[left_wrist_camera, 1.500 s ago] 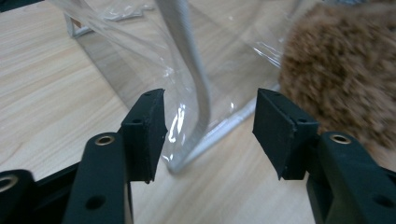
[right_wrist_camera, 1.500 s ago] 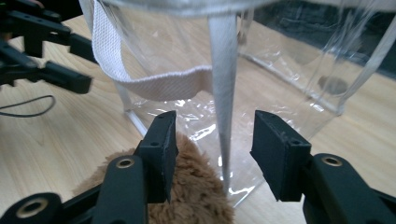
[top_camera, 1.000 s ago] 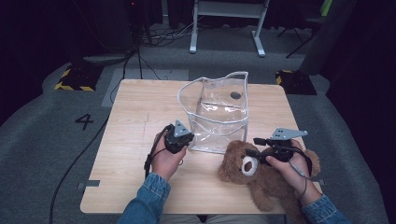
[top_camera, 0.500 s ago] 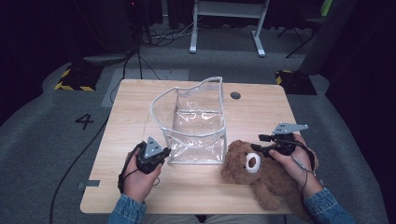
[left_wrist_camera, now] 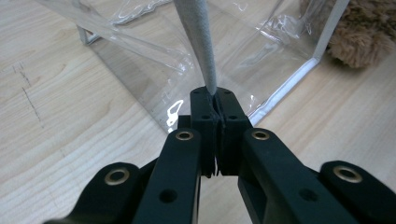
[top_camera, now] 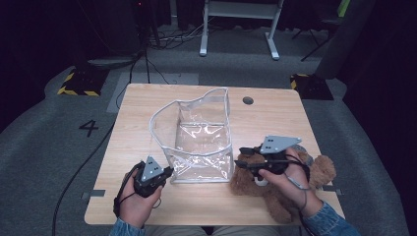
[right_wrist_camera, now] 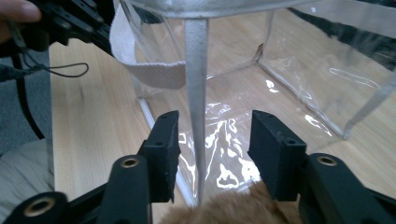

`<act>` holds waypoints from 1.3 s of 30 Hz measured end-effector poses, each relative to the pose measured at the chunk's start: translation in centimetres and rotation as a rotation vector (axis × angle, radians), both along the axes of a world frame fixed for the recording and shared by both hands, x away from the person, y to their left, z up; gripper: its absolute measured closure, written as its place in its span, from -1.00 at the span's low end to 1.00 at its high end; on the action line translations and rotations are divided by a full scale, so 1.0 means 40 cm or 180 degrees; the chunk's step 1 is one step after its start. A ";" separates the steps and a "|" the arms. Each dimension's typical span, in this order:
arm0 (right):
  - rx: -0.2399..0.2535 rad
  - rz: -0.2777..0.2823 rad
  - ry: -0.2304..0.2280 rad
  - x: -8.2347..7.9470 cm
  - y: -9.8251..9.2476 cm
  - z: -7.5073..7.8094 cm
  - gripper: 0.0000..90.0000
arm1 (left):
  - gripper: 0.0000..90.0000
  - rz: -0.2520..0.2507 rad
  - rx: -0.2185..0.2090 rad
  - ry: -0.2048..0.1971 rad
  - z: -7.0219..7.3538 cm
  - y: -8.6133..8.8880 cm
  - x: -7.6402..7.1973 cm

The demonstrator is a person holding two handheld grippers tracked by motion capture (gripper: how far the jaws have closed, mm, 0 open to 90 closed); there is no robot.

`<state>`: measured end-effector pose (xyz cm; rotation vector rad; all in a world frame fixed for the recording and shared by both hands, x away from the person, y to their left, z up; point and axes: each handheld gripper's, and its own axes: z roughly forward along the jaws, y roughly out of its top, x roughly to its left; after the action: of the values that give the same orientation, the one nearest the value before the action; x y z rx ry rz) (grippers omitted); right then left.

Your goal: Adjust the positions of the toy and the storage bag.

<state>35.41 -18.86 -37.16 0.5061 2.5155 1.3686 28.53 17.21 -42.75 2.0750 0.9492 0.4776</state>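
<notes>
Clear plastic bag [top_camera: 201,142]: upright, open-topped, mid-worktop [top_camera: 147,101] | left tool [left_wrist_camera: 215,109]: clamped on bag's grey fabric rim at near-left corner | right tool [right_wrist_camera: 212,140]: part open, just been closing, bag's corner seam between pads, untouched | teddy bear [top_camera: 290,189]: just beside bag, under right tool

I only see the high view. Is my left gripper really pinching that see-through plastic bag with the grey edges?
Observer: Yes. The left gripper is shut on the clear plastic bag's grey fabric rim strip.
Operator: Is my right one holding the fluffy brown teddy bear?
Observer: No. The right gripper has just been closing, but its jaws stand apart, with the bag's grey corner seam between them, untouched.
Operator: Where's teddy?
Observer: Its fur sits just below those jaws.
</notes>
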 end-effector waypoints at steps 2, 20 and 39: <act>-0.0070 0.0091 0.0051 0.005 0.033 -0.010 0.57 | 0.94 -0.0002 0.0019 -0.0011 0.001 0.007 -0.016; -0.0060 0.0392 0.0150 -0.160 0.013 -0.012 0.95 | 0.94 -0.0201 -0.0122 0.0085 -0.003 0.016 -0.165; 0.0063 0.0270 0.0215 -0.218 -0.083 0.000 0.47 | 0.54 -0.0451 -0.0224 0.0058 0.005 -0.022 -0.188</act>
<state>26.69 -22.17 -37.18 0.4618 2.6078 1.4306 21.02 16.32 -42.55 2.0689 0.8111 0.3468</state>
